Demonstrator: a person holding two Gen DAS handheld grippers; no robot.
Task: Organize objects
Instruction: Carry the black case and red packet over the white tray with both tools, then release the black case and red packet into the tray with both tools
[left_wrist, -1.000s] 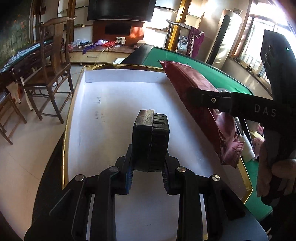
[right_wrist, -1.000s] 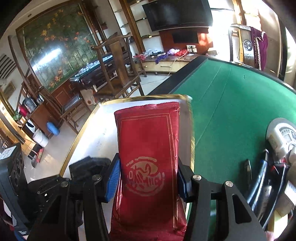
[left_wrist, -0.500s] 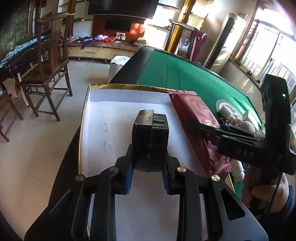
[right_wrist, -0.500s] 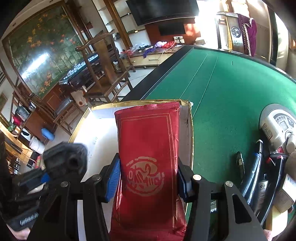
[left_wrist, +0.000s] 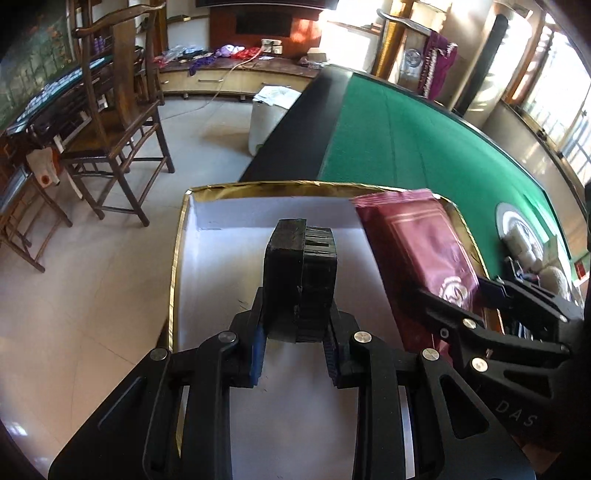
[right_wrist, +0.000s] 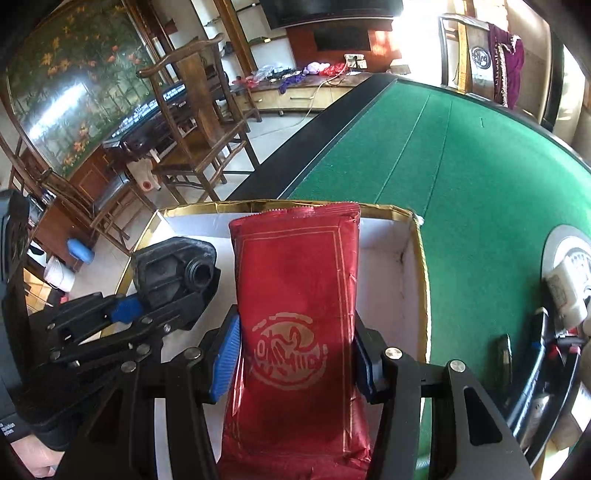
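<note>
Both hand-held grippers have drawn back since the earlier frames, so the white box (left_wrist: 207, 332) with its gold rim now lies farther ahead. Left hand-held gripper (left_wrist: 295, 332) pinches a black plastic block (left_wrist: 301, 280) over the box floor; right hand-held gripper (right_wrist: 295, 358) pinches a red foil packet (right_wrist: 295, 295) over the box's right side. Green surface (right_wrist: 461, 184) carries the box, with a wooden chair (left_wrist: 118, 122) on the floor beyond.

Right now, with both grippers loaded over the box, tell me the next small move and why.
Probably lower the right gripper so the red packet settles into the white-lined box; it hangs over the box's right side, apart from the left gripper's black block.
</note>
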